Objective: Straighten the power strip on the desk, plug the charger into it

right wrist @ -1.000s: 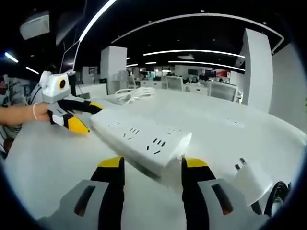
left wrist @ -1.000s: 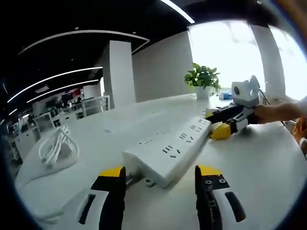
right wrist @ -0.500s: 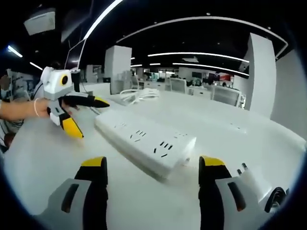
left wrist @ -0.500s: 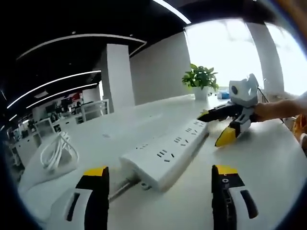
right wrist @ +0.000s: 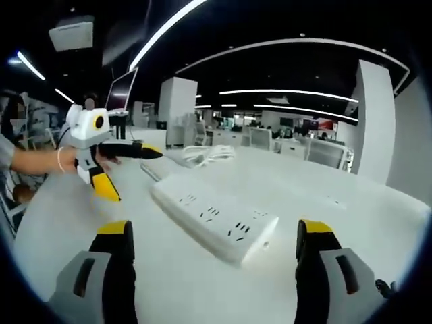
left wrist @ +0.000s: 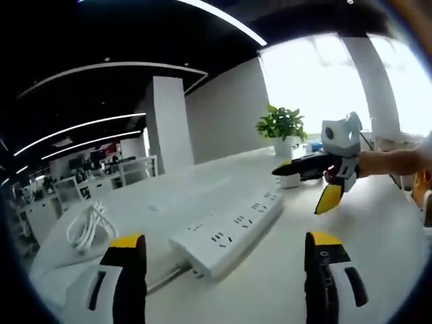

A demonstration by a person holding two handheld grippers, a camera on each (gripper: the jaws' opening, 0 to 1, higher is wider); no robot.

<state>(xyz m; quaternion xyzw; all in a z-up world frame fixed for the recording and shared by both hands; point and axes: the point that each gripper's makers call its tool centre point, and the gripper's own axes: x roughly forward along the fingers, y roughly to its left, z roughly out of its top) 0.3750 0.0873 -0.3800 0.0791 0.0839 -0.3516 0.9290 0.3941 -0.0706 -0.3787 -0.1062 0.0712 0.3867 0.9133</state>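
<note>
— So, where do we have the power strip [left wrist: 229, 231]?
— Flat on the white desk [left wrist: 378, 229], ahead of our left gripper [left wrist: 226, 251] and running off toward 1 o'clock; its cord leaves the near end toward 7.
— And our claws?
— Both spread wide, holding nothing. The right gripper [right wrist: 210, 237] looks at the strip's far end, and the left one appears there at 10 o'clock, raised off the desk.
— Anything else?
— A coiled white cable [left wrist: 88, 226] at 9 o'clock and a potted plant [left wrist: 282, 128] at 1.
</note>
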